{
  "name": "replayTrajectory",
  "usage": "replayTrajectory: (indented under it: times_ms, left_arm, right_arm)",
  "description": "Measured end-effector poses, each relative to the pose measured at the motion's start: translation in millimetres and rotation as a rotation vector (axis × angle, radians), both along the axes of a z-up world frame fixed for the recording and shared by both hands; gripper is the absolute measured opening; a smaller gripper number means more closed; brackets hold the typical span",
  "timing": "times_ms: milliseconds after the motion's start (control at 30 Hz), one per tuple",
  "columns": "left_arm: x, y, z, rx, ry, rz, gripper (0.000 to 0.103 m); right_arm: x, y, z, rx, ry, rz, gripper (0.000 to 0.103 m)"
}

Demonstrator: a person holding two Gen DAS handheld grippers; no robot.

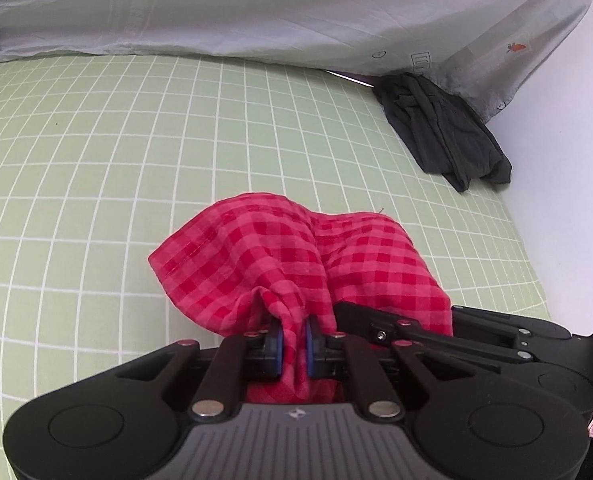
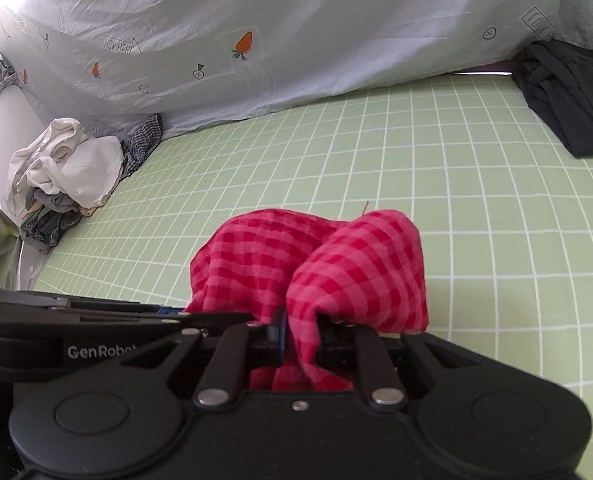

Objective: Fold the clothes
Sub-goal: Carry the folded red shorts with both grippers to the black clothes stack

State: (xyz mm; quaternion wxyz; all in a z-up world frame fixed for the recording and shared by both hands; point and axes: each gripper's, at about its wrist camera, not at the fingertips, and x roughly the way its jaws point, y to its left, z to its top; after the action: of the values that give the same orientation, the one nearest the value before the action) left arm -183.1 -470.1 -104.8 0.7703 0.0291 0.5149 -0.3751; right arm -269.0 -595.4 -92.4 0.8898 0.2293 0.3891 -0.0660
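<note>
Red-and-pink checked garment [image 1: 296, 264] sits bunched in a loose mound on the green grid-patterned bed sheet [image 1: 96, 160], near the front edge of the bed and directly ahead of both grippers. Left gripper [image 1: 294, 340]: jaws closed on a gathered fold of the checked garment, blue pads pressing the cloth from either side, fabric running down between them into the body of the tool. Right gripper [image 2: 300, 334]: jaws likewise clamped on a twisted bunch of the same garment, cloth pinched tight and spilling below the fingers. The two grippers sit just beside each other; the right gripper's black linkage shows at the right edge of the left wrist view, and the left gripper's side, lettered "GenRobot" in part, shows at the left of the right wrist view. Garment humps upward in two rounded lobes between the grips, its far side resting on the sheet. Pale blue-grey duvet [image 2: 296, 40] with carrot prints is piled along the back of the bed. Dark grey garment [image 1: 440, 136] lies crumpled at the far right, partly under the duvet's edge. Heap of white and grey clothes [image 2: 64, 168] sits at the far left edge of the bed, with a small-checked dark cloth [image 2: 142, 140] touching it, well apart from the red garment.
</note>
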Motion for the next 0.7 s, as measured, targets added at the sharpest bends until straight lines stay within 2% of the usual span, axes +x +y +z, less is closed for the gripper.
replayTrajectory:
  times_ms: [367,567,700]
  left_arm:
    - [-31.2,0.7,-11.5,-0.016,0.067,-0.125,0.011]
    - [-43.7,-12.2,-12.3,-0.02,0.083,-0.206,0.011]
    - [-46.9,-36.6,-10.4,-0.013,0.071,-0.24,0.011]
  right_arm:
    - [-51.7,22.9,-4.8,-0.023,0.072,-0.126,0.014]
    - [-80.2,18.6,-0.1,-0.023,0.12,-0.245,0.014]
    - [-87.9,-8.2,2.9,-0.03,0.109,-0.287,0.014]
